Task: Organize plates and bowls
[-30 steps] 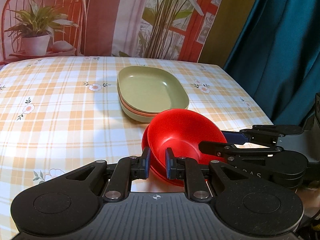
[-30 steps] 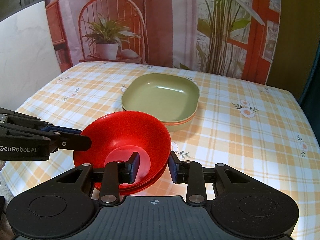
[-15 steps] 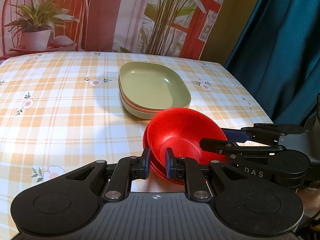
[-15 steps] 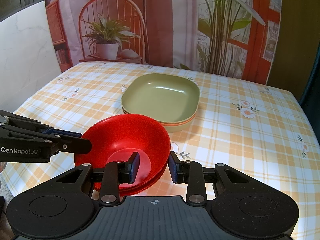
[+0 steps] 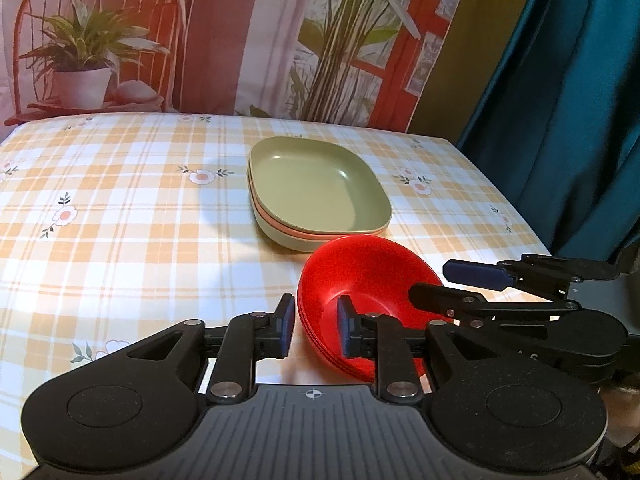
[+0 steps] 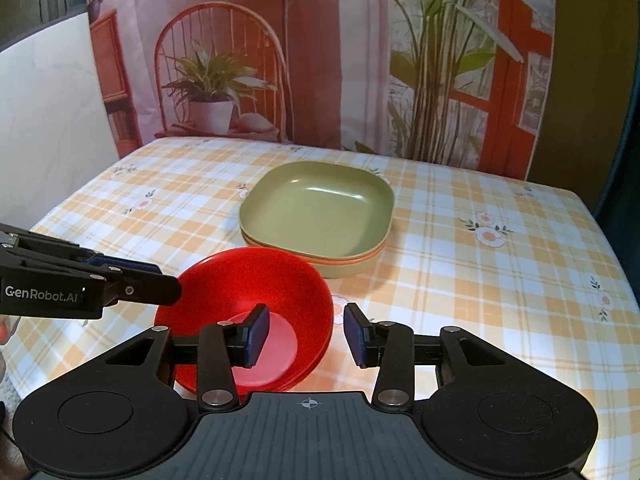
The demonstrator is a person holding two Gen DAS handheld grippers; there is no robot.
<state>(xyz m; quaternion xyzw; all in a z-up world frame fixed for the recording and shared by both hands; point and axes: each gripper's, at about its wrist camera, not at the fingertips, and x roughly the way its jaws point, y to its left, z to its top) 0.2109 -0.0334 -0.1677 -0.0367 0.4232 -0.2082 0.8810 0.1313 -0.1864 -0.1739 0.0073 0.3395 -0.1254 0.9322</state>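
Note:
A stack of red bowls (image 5: 360, 276) (image 6: 256, 280) rests on the checked tablecloth near the front edge. Just behind it sits a stack of square plates (image 5: 312, 184) (image 6: 320, 208), green on top with a salmon one between. My left gripper (image 5: 312, 320) is open, its fingers astride the left rim of the bowls. My right gripper (image 6: 306, 332) is open, its fingers astride the right rim of the bowls. Each gripper shows in the other's view, the right (image 5: 472, 284) and the left (image 6: 132, 276) one.
The table (image 6: 500, 280) is covered with an orange and white checked cloth with flowers. A printed backdrop with a chair and plants hangs behind it. A teal curtain (image 5: 568, 120) hangs at the right. The right table edge (image 5: 520, 216) lies near the bowls.
Both grippers have opened and let go of the rim of the red bowls. The top bowl has settled level into the stack on the table.

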